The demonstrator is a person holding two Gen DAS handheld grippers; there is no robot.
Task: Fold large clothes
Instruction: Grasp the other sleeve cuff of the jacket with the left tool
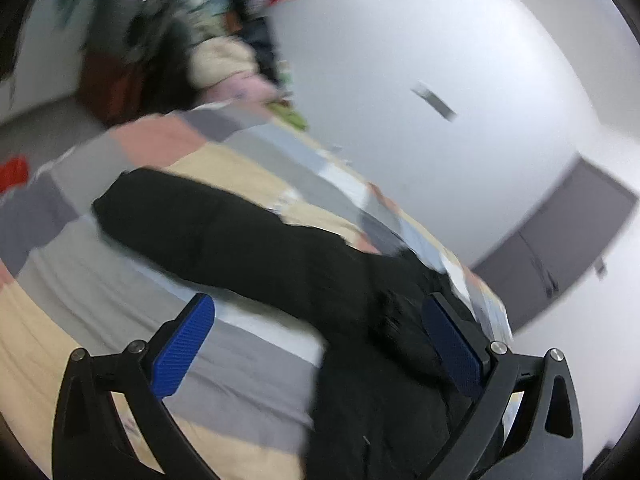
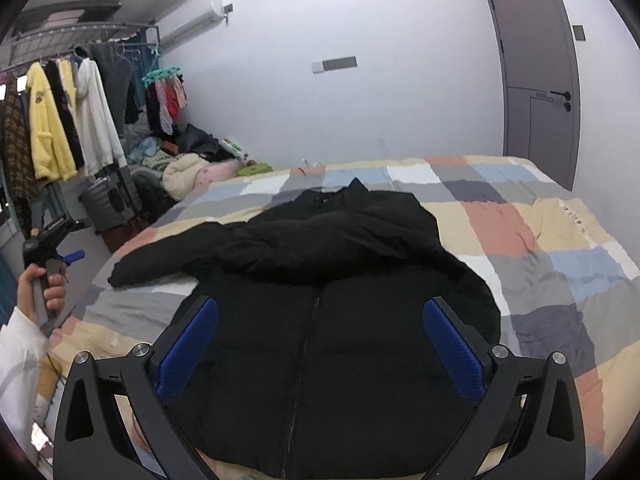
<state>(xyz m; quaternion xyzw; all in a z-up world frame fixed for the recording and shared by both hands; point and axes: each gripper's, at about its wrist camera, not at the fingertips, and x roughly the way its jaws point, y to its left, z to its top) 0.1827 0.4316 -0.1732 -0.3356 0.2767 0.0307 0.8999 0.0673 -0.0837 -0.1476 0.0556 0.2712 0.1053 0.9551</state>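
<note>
Plainly, the black puffer jacket (image 2: 340, 300) lies zipper-up on the patchwork bed (image 2: 560, 240), one sleeve (image 2: 160, 256) stretched leftward. Right hand-held gripper (image 2: 320, 344) hovers above its hem, fingers apart; left hand-held gripper (image 1: 320, 344), likewise spread, is nearer that sleeve.

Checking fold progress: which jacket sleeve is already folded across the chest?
The right-hand sleeve as the right camera sees it lies across the chest; the other sleeve stretches out over the bed.

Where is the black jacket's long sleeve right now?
In the right wrist view, the sleeve lies stretched out to the jacket's left on the patchwork bedspread, pointing toward the clothes rack.
</note>
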